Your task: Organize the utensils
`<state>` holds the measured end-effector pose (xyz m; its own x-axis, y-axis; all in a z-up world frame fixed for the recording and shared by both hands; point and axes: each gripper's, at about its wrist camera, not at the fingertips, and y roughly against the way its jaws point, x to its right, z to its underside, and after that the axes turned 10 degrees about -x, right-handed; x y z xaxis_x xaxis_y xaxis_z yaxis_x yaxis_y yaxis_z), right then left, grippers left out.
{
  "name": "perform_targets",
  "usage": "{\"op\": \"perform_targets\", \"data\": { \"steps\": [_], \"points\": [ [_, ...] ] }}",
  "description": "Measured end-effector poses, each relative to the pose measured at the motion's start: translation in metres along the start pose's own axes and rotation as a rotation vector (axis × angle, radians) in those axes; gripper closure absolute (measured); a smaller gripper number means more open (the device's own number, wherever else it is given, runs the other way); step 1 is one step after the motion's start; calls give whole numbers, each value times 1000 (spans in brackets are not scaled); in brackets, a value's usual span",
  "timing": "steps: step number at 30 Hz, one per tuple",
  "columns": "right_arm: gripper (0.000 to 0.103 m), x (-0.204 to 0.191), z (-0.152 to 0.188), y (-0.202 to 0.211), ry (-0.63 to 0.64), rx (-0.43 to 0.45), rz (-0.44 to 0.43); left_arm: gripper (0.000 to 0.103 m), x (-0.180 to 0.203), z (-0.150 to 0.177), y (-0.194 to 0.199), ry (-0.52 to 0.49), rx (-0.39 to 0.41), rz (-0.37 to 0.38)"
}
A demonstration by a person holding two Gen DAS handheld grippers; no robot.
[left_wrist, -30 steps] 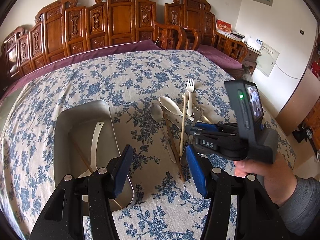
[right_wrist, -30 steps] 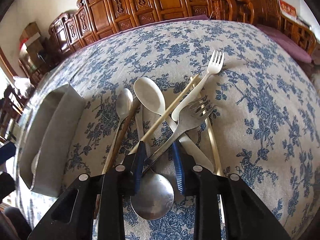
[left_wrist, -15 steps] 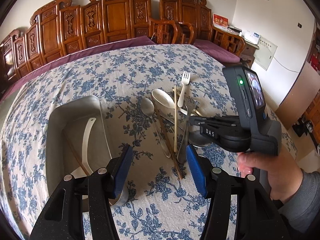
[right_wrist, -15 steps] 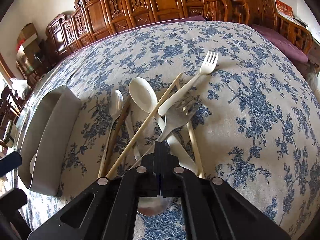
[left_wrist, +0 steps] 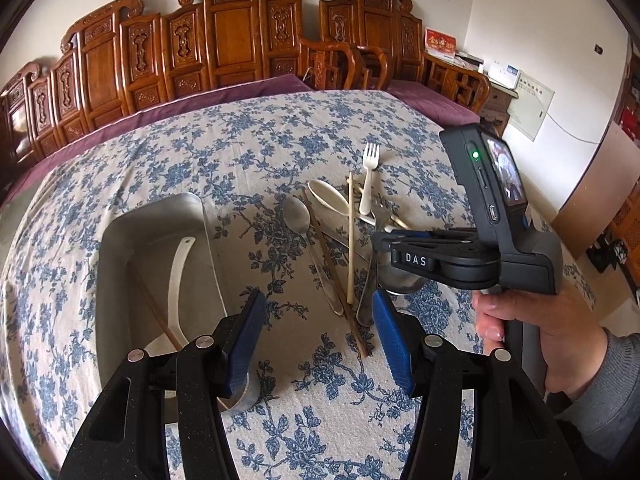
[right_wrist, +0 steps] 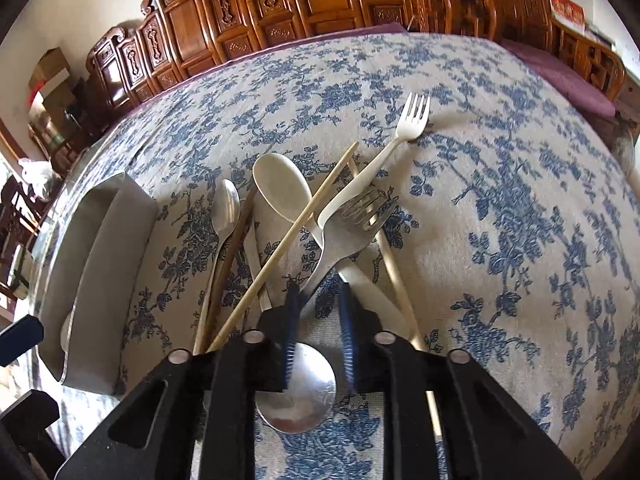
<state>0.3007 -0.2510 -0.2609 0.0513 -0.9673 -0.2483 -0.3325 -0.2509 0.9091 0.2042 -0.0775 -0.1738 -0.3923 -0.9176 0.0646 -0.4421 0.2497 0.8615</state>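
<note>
Right gripper (right_wrist: 318, 332) parted over metal fork (right_wrist: 344, 232), handle between blue pads; left gripper (left_wrist: 320, 344) spread wide beside tray (left_wrist: 120, 240), holding nothing.

Left gripper (left_wrist: 318, 336), right gripper (right_wrist: 318, 330): jaws parted
</note>
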Motion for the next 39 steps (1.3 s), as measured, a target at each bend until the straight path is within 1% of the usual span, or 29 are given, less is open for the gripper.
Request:
{"op": "perform_targets", "data": {
  "steps": [3,9,10,11,15,16,17,18,20,22,26,30,34,39],
  "points": [
    [78,-2,-7,-2,-25,-22,11,50,-7,-1,9,10,20,7],
    [78,-20,-26,-11,4,-95,137,50,-23,-3,21,24,38,16],
    [81,-25,-29,-14,24,-109,181,50,-25,-3,22,26,40,18],
    [81,-27,-29,-15,32,-114,205,50,-26,-4,23,28,41,20],
    [83,-32,-26,-16,21,-114,255,50,-29,-4,26,36,43,28],
    [87,-32,-25,-15,16,-114,260,50,-29,-3,25,36,42,32],
    [89,-31,-24,-15,9,-114,260,50,-27,-2,24,34,37,34],
    [90,-29,-23,-13,-3,-113,253,50,-26,-1,23,31,33,36],
    [97,-22,-22,-8,-29,-102,224,50,-20,1,19,21,24,35],
    [99,-17,-20,0,-38,-86,195,50,-16,2,15,12,17,36],
    [100,-10,-17,17,-33,-50,137,50,-4,5,8,1,15,29],
    [99,6,-8,38,-35,5,54,50,8,9,-5,0,0,16],
    [99,20,-3,51,-20,49,11,50,16,11,-20,15,-23,7],
    [99,34,5,56,-16,76,-53,57,28,12,-41,19,-54,-9]
  ]
}}
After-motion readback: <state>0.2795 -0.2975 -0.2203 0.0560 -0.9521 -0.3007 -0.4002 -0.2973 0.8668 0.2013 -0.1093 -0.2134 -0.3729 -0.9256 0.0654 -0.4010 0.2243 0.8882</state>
